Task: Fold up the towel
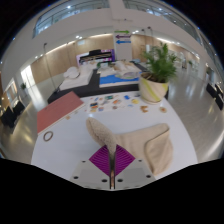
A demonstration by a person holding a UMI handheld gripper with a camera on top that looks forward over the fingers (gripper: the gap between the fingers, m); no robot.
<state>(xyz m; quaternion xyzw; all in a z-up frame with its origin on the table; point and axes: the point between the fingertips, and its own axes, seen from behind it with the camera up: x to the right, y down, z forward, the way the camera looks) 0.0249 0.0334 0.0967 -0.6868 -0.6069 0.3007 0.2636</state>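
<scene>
Pinched between the pink pads of the hand-held gripper (112, 165) is an edge of the tan towel (135, 140); the fingers look clenched on it. Its other part is spread on the white table (60, 140) just ahead. For a neat fold, the held edge should be lifted and laid over the far edge. Farther off, a potted plant (156, 72) and other tables can be seen in a big room.

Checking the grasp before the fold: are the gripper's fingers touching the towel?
Touching. The gripper view shows the gripper fingers closed on the beige towel edge, no gap.
</scene>
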